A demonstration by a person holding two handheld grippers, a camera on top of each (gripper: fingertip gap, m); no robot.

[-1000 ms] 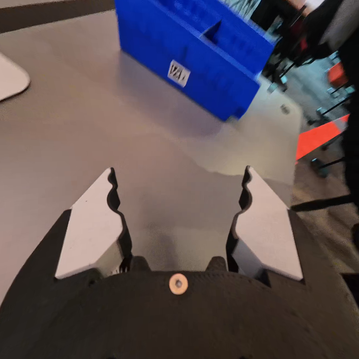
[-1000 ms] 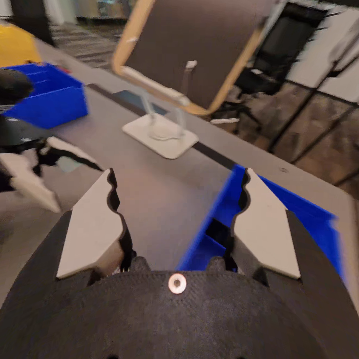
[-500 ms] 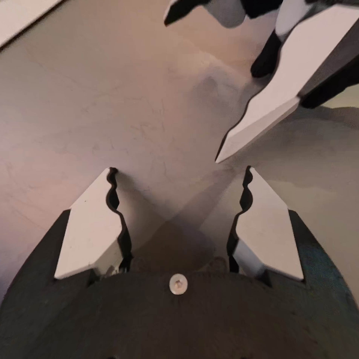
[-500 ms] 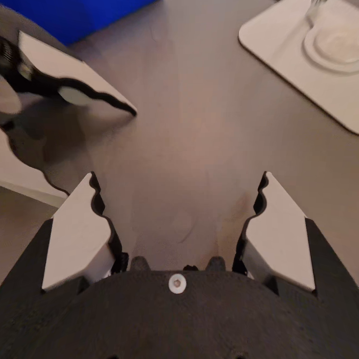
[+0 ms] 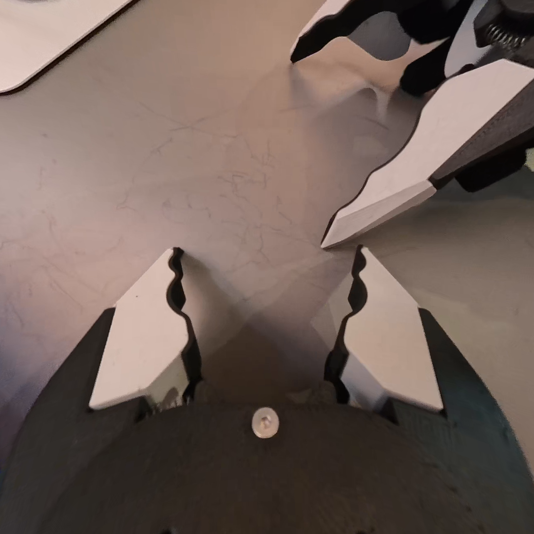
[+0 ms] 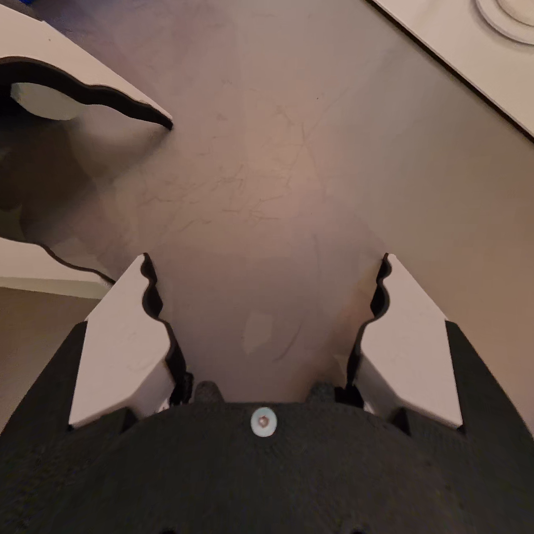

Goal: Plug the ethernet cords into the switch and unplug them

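No ethernet cord or switch shows in either view. My left gripper point(image 5: 267, 250) is open and empty, its tips down close to the grey table point(image 5: 202, 173). My right gripper point(image 6: 265, 255) is open and empty, also close above the table point(image 6: 274, 173). In the left wrist view the right gripper's fingers point(image 5: 404, 179) reach in from the upper right, one tip almost at my left gripper's right fingertip. In the right wrist view the left gripper's fingers point(image 6: 95, 83) come in from the left.
A flat white stand base lies at the top left of the left wrist view point(image 5: 43, 37) and at the top right of the right wrist view point(image 6: 462, 66). The grey tabletop between the grippers is scratched.
Both grippers have tipped down from looking across the table at the blue bins to pointing at the tabletop, and have come close together. Both stay open.
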